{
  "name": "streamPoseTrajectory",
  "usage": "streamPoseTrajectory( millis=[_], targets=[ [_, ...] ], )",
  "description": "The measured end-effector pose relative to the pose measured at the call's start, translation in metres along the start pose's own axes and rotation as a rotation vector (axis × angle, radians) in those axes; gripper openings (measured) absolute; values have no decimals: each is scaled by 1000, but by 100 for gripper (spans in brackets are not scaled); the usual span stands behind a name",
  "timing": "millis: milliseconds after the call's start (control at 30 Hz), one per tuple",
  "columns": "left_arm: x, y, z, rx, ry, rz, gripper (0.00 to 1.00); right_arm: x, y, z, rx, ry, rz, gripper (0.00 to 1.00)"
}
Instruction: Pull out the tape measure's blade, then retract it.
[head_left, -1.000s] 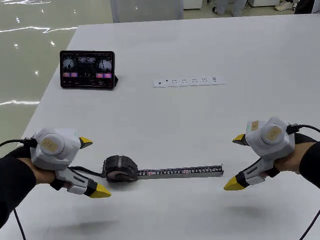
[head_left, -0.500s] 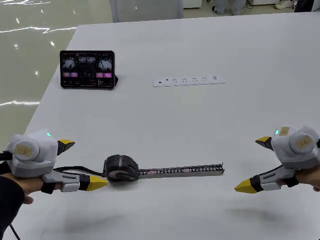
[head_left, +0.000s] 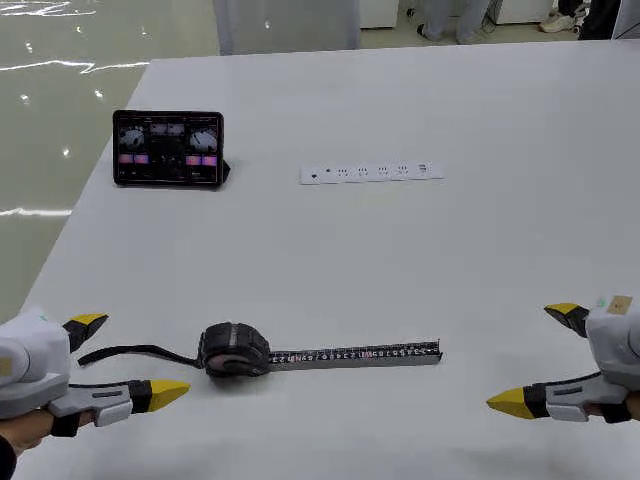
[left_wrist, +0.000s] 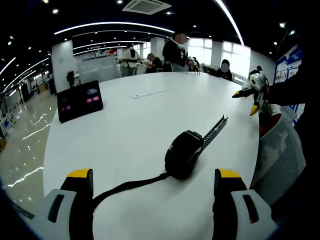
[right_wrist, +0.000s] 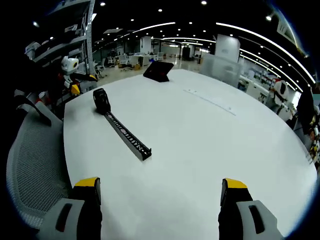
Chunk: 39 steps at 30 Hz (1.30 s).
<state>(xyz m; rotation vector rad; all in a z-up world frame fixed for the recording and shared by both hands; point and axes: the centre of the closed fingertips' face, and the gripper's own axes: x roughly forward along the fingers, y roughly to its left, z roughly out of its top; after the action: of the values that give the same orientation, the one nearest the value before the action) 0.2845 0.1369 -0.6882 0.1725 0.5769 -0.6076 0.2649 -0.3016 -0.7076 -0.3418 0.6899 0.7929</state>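
Left gripper (head_left: 128, 356) is wide open with nothing in it, down at about 7 o'clock in the head view. Right gripper (head_left: 535, 357) is the same deal at about 4 o'clock: jaws spread, empty. Both point inward across the table (head_left: 400, 250), roughly at each other.

The tape lies flat on the table between them. Its long axis runs straight along the 9-to-3 line in the head view, so it more or less lines up with the two grippers. The case (head_left: 235, 350) is at the 9 o'clock end, near the left gripper. Its strap (head_left: 135, 352) trails back toward that gripper and ends in the gap between the jaws. In the left gripper view the case sits dead ahead at 12 o'clock, with the blade (head_left: 355, 353) running away from it toward 1 o'clock.

The blade is already pulled out and resting on the surface. Its hook (head_left: 438, 348) is at the 3 o'clock end, pointing at the right gripper but well apart from it. From the right gripper view the hook is at about 11 o'clock and the blade runs on from there up to the case.

So the left gripper is clearly nearer the case, and the right one is nearer the hook. I'd say the pull-out half is done and the retract is what's left. That probably means the left going in on the case. Whether a lock is holding the blade out is too small to tell from here.
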Motion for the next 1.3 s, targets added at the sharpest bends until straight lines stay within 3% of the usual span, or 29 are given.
streamPoseTrajectory(
  millis=[167, 200, 267, 467, 667, 733, 967, 1300],
  targets=[
    [-5, 3, -4, 23, -3, 32, 99, -8, 5, -1, 20, -33, -6, 99],
    [-7, 7, -2, -5, -20, 61, 99, -10, 6, -3, 19, -24, -19, 99],
    [-12, 11, 4, -6, -62, 79, 99, -13, 10, -1, 22, -47, -20, 99],
    [-15, 4, -10, 18, -32, 55, 99, -18, 12, -11, 40, -65, -53, 99],
    [-21, 1, -25, 38, 6, 54, 99, -23, 10, -33, 66, -34, -75, 99],
    [-23, 1, -26, 26, -2, 52, 99, -26, 11, -37, 72, -33, -78, 99],
    [-28, -12, -33, 12, -15, 36, 99, -37, 12, -39, 77, -42, -86, 99],
    [-35, -19, -39, 6, -8, 27, 99, -41, 10, -39, 67, -46, -85, 99]
  ],
)
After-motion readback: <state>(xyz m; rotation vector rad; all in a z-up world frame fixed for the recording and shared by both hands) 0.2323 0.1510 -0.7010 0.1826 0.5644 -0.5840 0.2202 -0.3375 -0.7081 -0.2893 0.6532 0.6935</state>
